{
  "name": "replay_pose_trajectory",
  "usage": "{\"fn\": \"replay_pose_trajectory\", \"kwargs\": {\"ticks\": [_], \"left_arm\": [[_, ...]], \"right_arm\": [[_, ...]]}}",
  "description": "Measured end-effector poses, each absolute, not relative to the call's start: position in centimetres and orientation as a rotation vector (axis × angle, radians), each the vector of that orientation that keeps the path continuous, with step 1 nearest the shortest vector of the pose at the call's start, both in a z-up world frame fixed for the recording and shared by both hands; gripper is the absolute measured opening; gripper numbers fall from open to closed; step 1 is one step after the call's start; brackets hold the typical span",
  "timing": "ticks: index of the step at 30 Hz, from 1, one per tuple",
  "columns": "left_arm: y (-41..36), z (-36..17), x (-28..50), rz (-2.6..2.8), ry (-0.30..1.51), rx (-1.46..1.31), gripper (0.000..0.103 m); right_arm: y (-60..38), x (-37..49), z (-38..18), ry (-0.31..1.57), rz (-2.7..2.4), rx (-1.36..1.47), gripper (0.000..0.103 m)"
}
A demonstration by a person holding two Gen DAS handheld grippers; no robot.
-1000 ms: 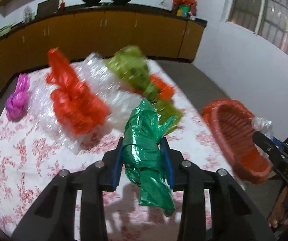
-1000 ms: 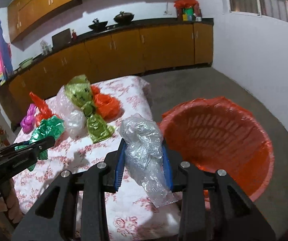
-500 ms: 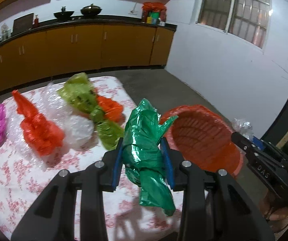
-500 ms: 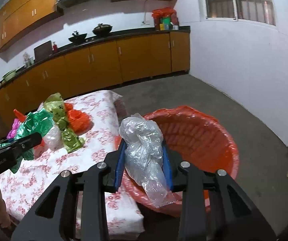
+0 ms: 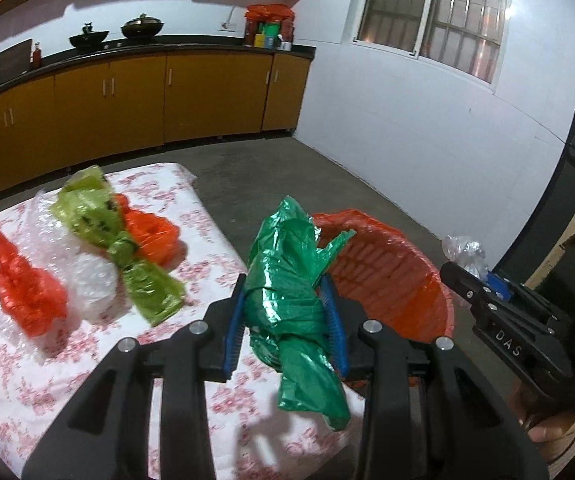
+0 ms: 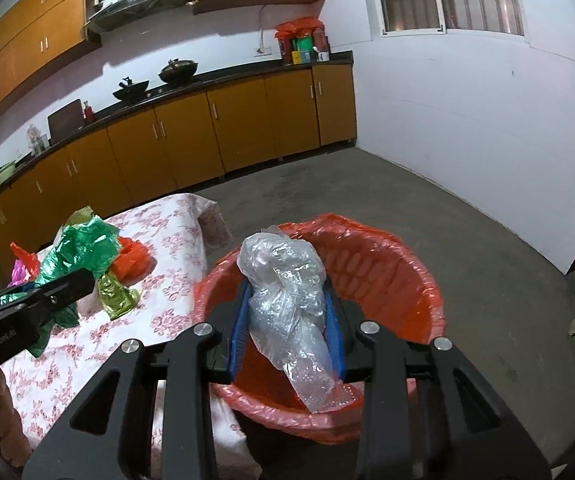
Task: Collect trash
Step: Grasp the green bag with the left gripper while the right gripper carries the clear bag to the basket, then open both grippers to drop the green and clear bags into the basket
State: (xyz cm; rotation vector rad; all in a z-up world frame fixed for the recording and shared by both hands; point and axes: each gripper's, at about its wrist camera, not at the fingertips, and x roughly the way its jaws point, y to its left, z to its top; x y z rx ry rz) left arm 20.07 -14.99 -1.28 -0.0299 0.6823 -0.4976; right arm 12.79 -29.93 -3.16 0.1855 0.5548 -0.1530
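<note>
My left gripper (image 5: 285, 312) is shut on a crumpled green plastic bag (image 5: 291, 280) and holds it above the table's right edge, beside the red-lined trash basket (image 5: 415, 304). My right gripper (image 6: 287, 320) is shut on a clear bubble-wrap wad (image 6: 287, 292) and holds it over the open basket (image 6: 403, 288). The right gripper also shows at the right of the left wrist view (image 5: 471, 280), and the left gripper at the left of the right wrist view (image 6: 59, 284).
On the floral tablecloth (image 5: 15, 376) lie a yellow-green bag (image 5: 115, 240), orange bags (image 5: 151, 232), a red bag (image 5: 27, 292) and bubble wrap (image 5: 91, 284). Kitchen cabinets (image 6: 207, 136) line the far wall. Bare concrete floor (image 6: 487, 240) surrounds the basket.
Both grippers have swung right from the table toward the basket, each still holding its bag. The clear wad now hangs over the basket's opening; the green bag is at the table's edge.
</note>
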Motion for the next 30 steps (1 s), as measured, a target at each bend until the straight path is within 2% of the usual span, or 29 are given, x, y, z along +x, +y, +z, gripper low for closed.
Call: {"fn": "replay_pose_trajectory", "kwargs": {"ticks": [30], "left_arm": [[-22.5, -5.4, 24.7, -0.639, 0.778, -0.039, 0.038]], "right_arm": [[-35.6, 15.6, -3.3, 0.53, -0.196, 0.309, 0.035]]}}
